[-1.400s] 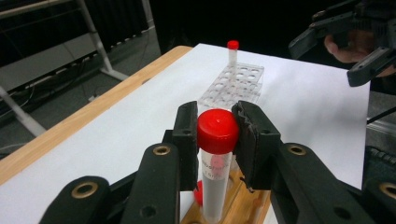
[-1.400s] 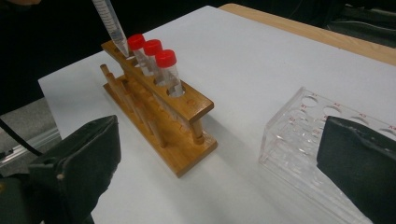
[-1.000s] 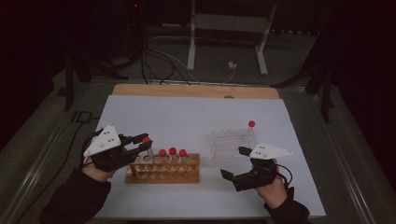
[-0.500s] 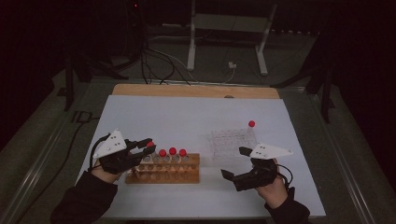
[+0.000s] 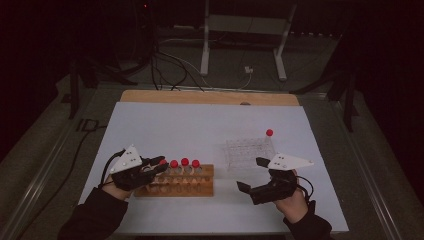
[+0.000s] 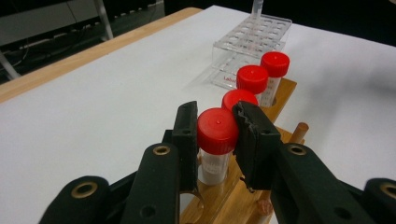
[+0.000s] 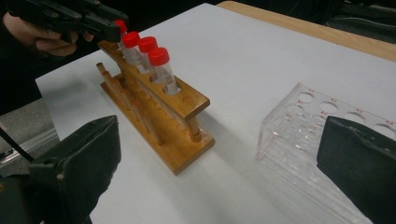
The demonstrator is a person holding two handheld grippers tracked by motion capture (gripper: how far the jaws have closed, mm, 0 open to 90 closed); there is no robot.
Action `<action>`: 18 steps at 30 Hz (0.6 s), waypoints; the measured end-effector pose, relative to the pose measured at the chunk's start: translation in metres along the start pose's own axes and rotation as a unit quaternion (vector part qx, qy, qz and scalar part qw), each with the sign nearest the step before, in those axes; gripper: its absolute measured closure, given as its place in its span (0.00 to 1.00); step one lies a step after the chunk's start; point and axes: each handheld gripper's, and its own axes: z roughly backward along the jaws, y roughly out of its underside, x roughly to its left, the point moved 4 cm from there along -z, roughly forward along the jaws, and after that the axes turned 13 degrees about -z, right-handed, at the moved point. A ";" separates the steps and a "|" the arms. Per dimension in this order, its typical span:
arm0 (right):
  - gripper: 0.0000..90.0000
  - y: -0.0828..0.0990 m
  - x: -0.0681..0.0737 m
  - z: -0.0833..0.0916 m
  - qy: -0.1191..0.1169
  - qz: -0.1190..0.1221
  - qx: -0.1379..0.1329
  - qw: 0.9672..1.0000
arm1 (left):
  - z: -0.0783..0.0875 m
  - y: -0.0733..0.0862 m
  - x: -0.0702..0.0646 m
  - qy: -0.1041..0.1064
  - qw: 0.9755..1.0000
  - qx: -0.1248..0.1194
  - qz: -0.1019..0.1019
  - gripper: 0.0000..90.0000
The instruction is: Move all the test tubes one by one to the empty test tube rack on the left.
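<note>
My left gripper (image 5: 159, 162) is shut on the cap of a red-capped tube (image 6: 212, 165) at the left end of a wooden rack (image 5: 175, 187). The tube's lower end sits at the rack's end hole. Three more red-capped tubes (image 5: 185, 162) stand in a row beside it, seen past my jaws in the left gripper view (image 6: 252, 78). My right gripper (image 5: 251, 174) rests open near the table's front, between the wooden rack and a clear plastic rack (image 5: 248, 151). Nothing lies between its jaws. One red-capped tube (image 5: 269, 133) stands in the clear rack's far corner.
The racks stand on a white sheet (image 5: 200, 130) over a wooden table whose far edge (image 5: 210, 97) shows. Cables and a stand's legs (image 5: 240, 60) lie on the dark floor beyond. In the right gripper view the wooden rack (image 7: 159, 116) is left, the clear rack (image 7: 303, 135) right.
My left gripper has come down with the red-capped tube to the left end of the wooden rack. The right gripper has stayed where it was.
</note>
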 end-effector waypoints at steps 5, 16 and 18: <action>0.00 0.000 0.000 0.000 0.000 0.000 0.000 1.000 | -0.002 0.002 0.000 0.003 1.000 0.009 0.004 0.80; 0.00 -0.001 0.000 0.001 -0.005 0.001 -0.002 1.000 | 0.004 0.001 -0.003 0.021 1.000 0.003 0.015 0.53; 0.00 -0.001 0.000 0.002 -0.005 0.000 -0.003 1.000 | 0.008 -0.001 -0.003 0.023 1.000 -0.005 0.017 0.44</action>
